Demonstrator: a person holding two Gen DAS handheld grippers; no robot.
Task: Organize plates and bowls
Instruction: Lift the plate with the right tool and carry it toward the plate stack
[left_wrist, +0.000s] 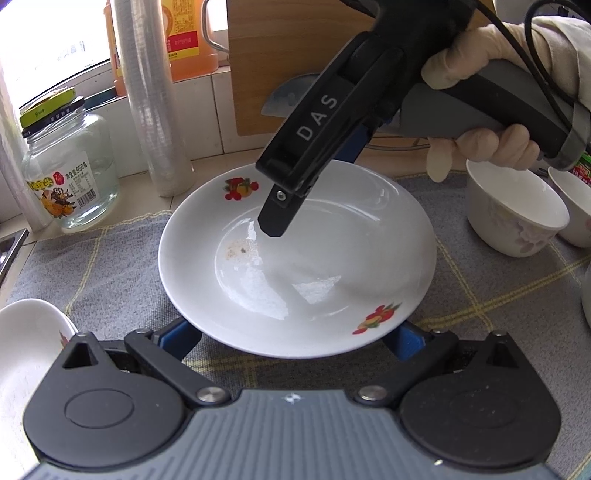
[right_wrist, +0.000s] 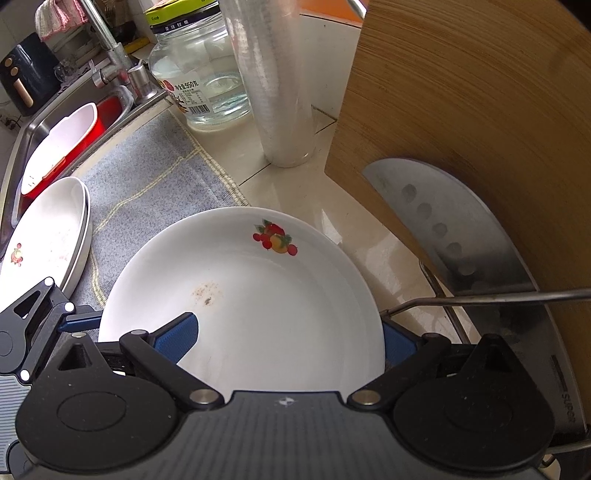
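Note:
A white plate with fruit prints (left_wrist: 332, 266) lies on the grey checked cloth (left_wrist: 480, 295), a small brown stain in its well. My left gripper (left_wrist: 291, 339) is open at the plate's near rim, and its blue fingertips are hidden under that rim. My right gripper (left_wrist: 291, 199), held by a gloved hand, comes in from the far right. Its jaws stand wide apart across the far rim, one finger over the well and the other below. In the right wrist view the plate (right_wrist: 266, 295) fills the gap of the right gripper (right_wrist: 286, 343).
Stacked white plates (right_wrist: 48, 236) lie left on the cloth, white bowls (left_wrist: 517, 210) right. A glass jar (left_wrist: 70, 166) and a clear plastic roll (left_wrist: 155, 92) stand behind. A cutting board (right_wrist: 461, 129) with a cleaver (right_wrist: 461, 240) leans at the back. The sink (right_wrist: 37, 129) is far left.

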